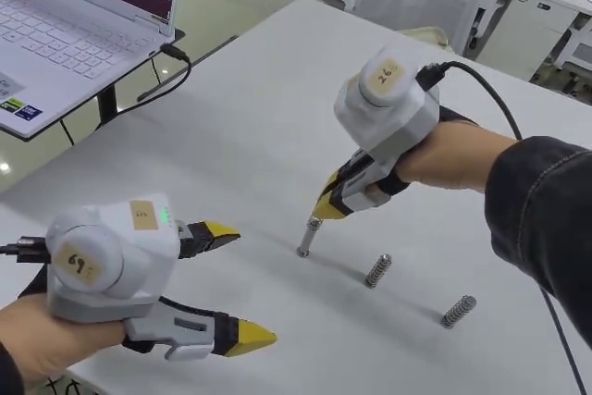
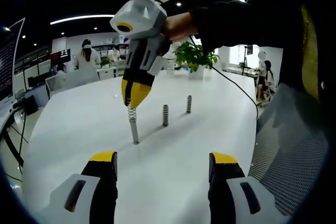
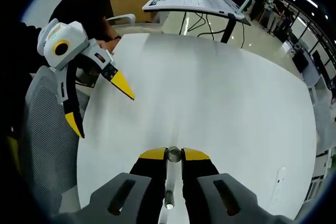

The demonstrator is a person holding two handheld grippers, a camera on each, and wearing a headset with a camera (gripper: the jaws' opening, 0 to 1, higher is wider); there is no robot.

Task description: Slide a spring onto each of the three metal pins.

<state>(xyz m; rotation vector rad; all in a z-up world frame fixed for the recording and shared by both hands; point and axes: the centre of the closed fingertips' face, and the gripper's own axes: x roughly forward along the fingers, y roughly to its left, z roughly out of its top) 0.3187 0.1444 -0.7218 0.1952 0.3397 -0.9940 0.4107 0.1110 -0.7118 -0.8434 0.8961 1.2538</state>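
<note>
left gripper (image 1: 236,286): nearest the head camera, at the lower left, low over the white table (image 1: 231,117). Its 2 yellow-tipped jaws stand wide apart with nothing between them.
left gripper's aim: it points across the table toward the row of 3 pins, well short of them.
right gripper (image 1: 326,209): held in a hand (image 1: 449,159) and pointing down at the nearest pin of the row. Its jaws are clamped together on a spring.
spring (image 2: 131,113): pinched at its upper end between the yellow tips. Its lower end sits at the top of the pin.
pin (image 2: 135,132): stands upright on the table directly under the right gripper, with its lower shaft bare.
second pin (image 1: 377,270): just beside the first, with a coil spring along its length.
third pin (image 1: 458,311): last in the row, also wearing a coil spring.
laptop (image 1: 74,34): open, on a stand off the table's far left edge, well apart from the pins.
</note>
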